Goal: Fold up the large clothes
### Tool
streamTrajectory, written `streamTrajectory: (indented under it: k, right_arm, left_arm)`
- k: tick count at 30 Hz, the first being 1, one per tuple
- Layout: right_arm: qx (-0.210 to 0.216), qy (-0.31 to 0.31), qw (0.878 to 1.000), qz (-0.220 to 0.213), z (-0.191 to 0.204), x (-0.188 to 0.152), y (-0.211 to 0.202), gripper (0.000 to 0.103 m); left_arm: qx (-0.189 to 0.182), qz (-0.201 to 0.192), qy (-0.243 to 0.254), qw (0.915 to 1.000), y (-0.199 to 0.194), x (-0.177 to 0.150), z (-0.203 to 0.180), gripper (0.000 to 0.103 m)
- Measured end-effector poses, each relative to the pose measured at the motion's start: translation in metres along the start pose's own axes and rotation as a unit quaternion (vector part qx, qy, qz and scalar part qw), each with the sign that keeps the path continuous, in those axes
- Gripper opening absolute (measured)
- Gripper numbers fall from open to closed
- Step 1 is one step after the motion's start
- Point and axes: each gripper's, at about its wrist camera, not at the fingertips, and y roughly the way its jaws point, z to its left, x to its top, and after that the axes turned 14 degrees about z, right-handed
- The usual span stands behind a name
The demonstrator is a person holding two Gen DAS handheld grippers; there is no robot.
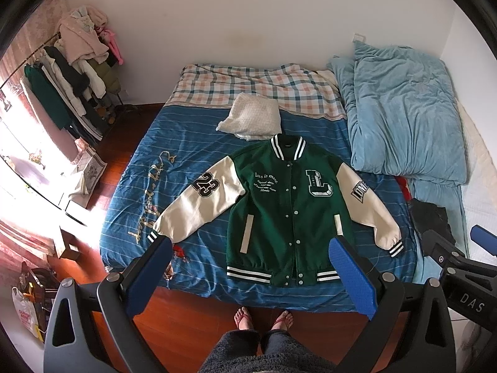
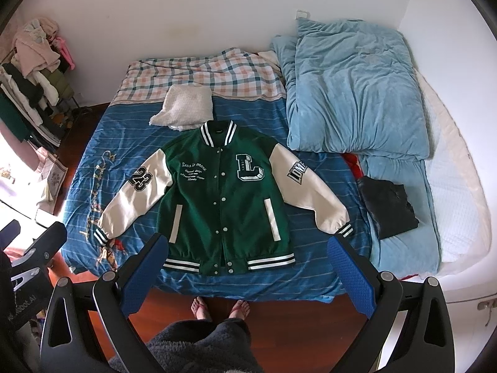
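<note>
A green varsity jacket (image 1: 279, 211) with cream sleeves lies flat, front up and buttoned, on the blue striped bed sheet (image 1: 198, 242); it also shows in the right wrist view (image 2: 220, 199). Both sleeves spread out to the sides. My left gripper (image 1: 254, 258) is open and empty, held high above the jacket's hem. My right gripper (image 2: 248, 255) is open and empty, also high above the hem. The right gripper's body shows at the right edge of the left wrist view (image 1: 450, 258).
A folded white fluffy cloth (image 1: 251, 118) lies just beyond the collar. A light blue duvet (image 1: 400, 118) is heaped at the right, with a dark folded garment (image 2: 388, 208) beside it. A clothes rack (image 1: 71, 87) stands at the far left. The person's feet (image 1: 264, 317) stand at the bed's near edge.
</note>
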Motion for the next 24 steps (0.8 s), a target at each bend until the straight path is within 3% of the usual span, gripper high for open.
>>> streamTrajectory:
  k: [24]
  right_arm:
    - [0.0,0.0,1.0,-0.001,0.0037,0.0001,0.0009,0.103]
  left_arm:
    - [0.001,-0.002,0.0,1.0,-0.001,0.0027,0.0003,0.103]
